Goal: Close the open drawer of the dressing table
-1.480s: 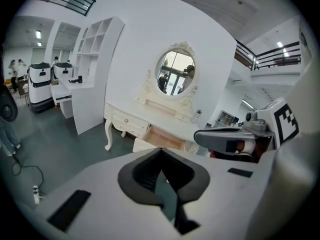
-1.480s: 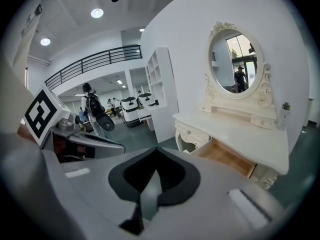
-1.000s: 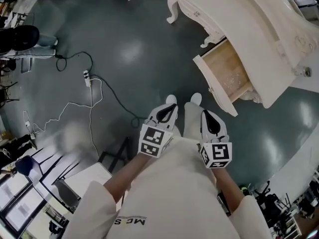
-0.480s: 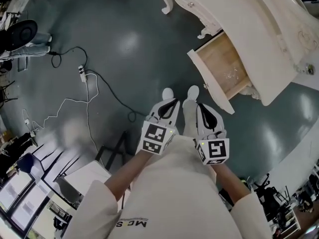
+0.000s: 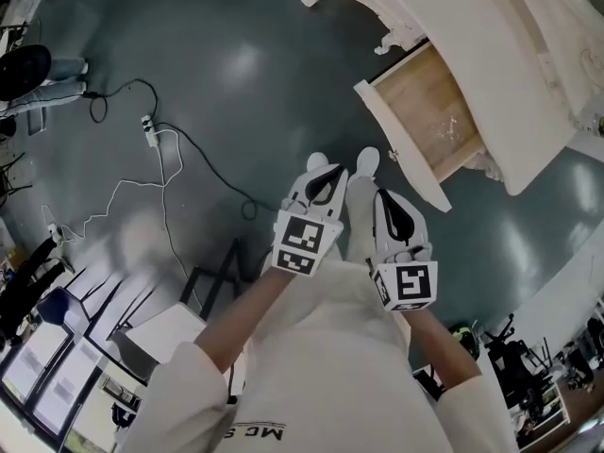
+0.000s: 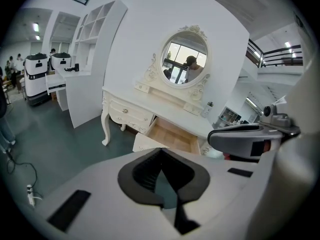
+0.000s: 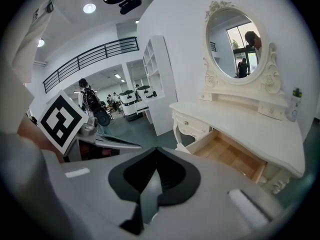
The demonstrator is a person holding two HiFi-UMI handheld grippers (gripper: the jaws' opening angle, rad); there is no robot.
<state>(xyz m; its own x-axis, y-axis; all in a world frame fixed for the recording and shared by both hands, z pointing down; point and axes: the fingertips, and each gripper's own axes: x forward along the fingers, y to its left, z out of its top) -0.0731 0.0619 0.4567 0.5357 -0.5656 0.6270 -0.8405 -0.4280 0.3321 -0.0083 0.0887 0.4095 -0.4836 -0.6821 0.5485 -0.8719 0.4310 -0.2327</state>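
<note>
Between the jaws of the left gripper (image 6: 160,152) nothing is held; they are pressed together at the tips. The right gripper (image 7: 156,149) is the same, closed and empty. Both hang side by side at the person's front, above the shoes.

Ahead and off to the right stands the dressing table (image 5: 472,36) with its drawer (image 5: 425,121) pulled fully out, well apart from both grippers. The drawer front (image 5: 396,154) faces them at a slant, its long edge running crosswise to the push, which I judge must go straight into the worktop's body. The right gripper is nearer.

Any knob on that front is too small to tell, and the table's far end is cut off.
</note>
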